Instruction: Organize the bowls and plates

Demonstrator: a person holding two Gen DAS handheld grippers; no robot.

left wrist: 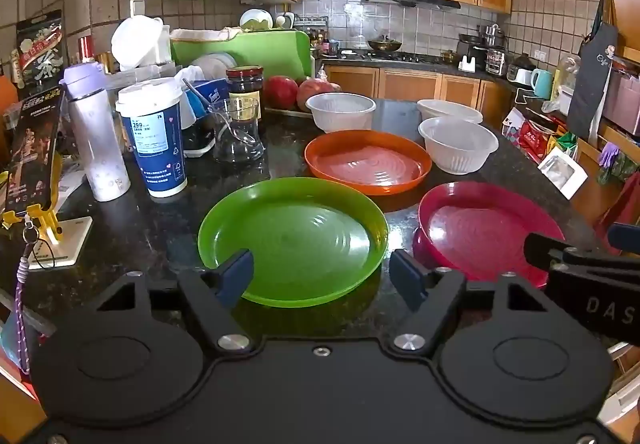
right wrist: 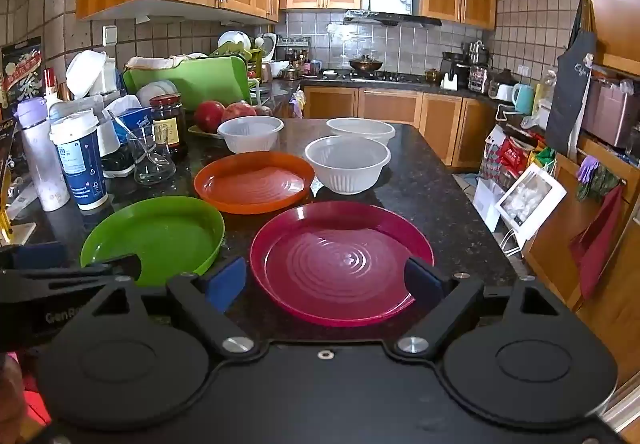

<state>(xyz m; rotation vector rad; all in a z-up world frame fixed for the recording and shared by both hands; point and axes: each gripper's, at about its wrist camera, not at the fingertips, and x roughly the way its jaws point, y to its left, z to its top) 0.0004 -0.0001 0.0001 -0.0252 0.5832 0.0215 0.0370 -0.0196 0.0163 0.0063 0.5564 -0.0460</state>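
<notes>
Three plates lie on the dark granite counter (left wrist: pixel 168 212): a green plate (left wrist: pixel 294 240), an orange plate (left wrist: pixel 368 162) behind it, and a crimson plate (left wrist: pixel 486 230) to the right. Three white bowls stand behind them: one at the back left (left wrist: pixel 341 111), one at the back right (left wrist: pixel 450 111), one nearer (left wrist: pixel 458 144). My left gripper (left wrist: pixel 322 278) is open and empty, its fingers on either side of the green plate's near rim. My right gripper (right wrist: pixel 326 280) is open and empty, astride the crimson plate's (right wrist: pixel 340 264) near rim. The green plate (right wrist: pixel 154 236) and orange plate (right wrist: pixel 254 180) also show there.
The left of the counter is crowded: a paper cup (left wrist: pixel 154 140), a white bottle (left wrist: pixel 96 136), a glass flask (left wrist: pixel 236 132), a dark jar (left wrist: pixel 245 86), red fruit (left wrist: pixel 298 90), a phone stand (left wrist: pixel 36 180). The counter's right edge (right wrist: pixel 476 204) drops to bags on the floor.
</notes>
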